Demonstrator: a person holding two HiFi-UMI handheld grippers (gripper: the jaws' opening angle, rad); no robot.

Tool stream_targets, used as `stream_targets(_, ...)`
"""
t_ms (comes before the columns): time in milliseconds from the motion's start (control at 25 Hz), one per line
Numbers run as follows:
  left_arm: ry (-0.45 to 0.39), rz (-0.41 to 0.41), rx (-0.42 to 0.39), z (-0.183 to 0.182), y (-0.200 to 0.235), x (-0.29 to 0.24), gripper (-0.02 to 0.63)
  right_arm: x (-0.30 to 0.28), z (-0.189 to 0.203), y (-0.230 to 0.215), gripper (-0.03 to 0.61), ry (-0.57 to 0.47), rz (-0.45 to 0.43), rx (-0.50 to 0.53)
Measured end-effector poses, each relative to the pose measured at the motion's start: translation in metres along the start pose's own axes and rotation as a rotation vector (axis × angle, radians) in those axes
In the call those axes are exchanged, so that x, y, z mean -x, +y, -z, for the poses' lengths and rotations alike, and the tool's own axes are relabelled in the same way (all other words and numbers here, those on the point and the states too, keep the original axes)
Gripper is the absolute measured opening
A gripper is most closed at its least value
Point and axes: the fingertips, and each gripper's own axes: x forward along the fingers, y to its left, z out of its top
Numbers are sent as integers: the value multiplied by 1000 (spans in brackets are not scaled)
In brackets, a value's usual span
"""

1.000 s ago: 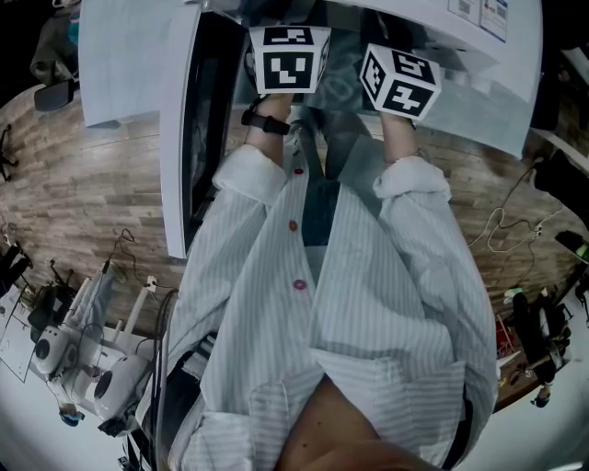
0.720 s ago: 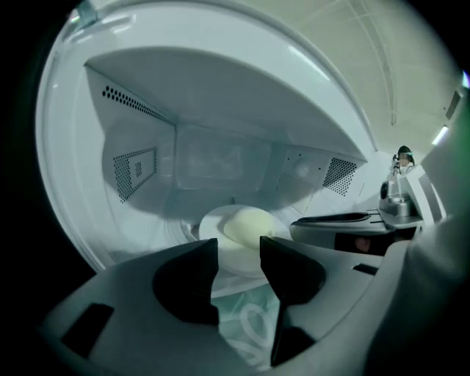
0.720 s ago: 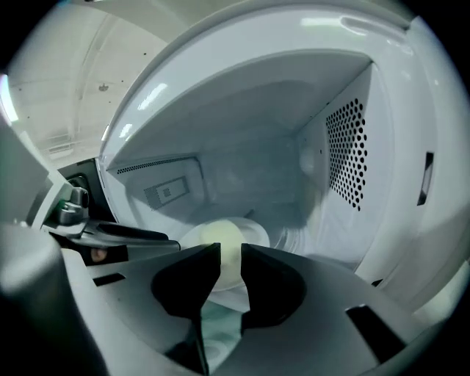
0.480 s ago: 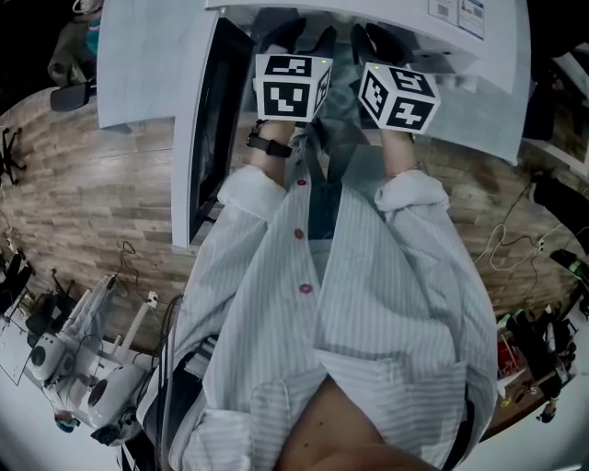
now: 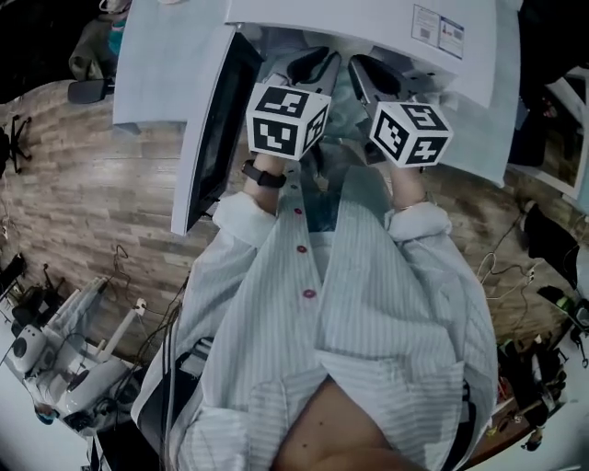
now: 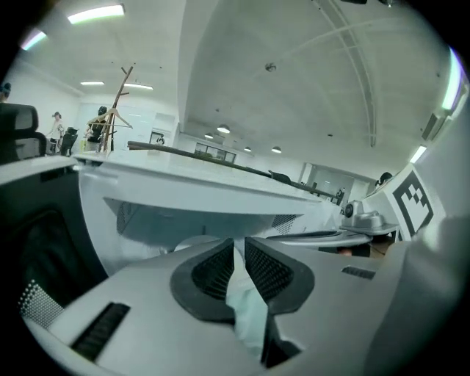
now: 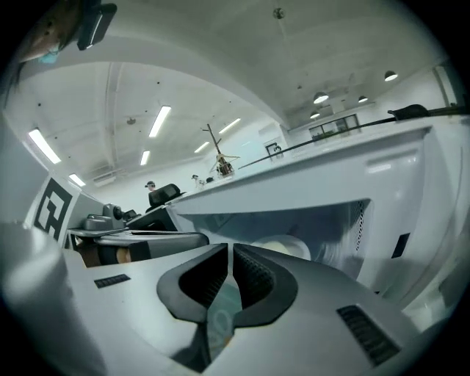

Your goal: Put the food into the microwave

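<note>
Left gripper (image 6: 235,253): the jaws have just been closing and are now clamped on a thin, pale green translucent rim (image 6: 246,308) that stands up between the ribbed pads. Right gripper (image 7: 230,255): the jaws have also just been closing and are nearly together, pinching a similar pale green edge. In the head view that pale material spans the gap between the two grippers, so this is judged to be one dish or container held on opposite sides to keep it level. The food itself cannot be made out in any view. Both grippers point slightly downward and side by side at the microwave (image 5: 368,23). Its door (image 5: 216,129) stands swung open to the person's left, which leaves the mouth unobstructed. Ahead of the jaws the lit cavity (image 6: 183,217) is open, with a round white turntable (image 7: 283,246) on its floor. Judgement: the load sits at the threshold of the opening and is not yet on the turntable. It needs to be carried straight in and kept level, because either thin pinched edge could slip if the dish tilts. The microwave sits on a white surface (image 5: 156,64).
</note>
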Motion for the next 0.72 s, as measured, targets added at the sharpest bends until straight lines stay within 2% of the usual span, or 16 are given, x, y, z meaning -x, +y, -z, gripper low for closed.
stream_targets(360, -63, 101, 32, -44, -42, 31, 9, 38, -48, 28, 43, -76, -113, 63)
stream_targets(720, -76, 108, 23, -62, -61, 40, 9, 62, -75, 30, 36, -137, -175, 78)
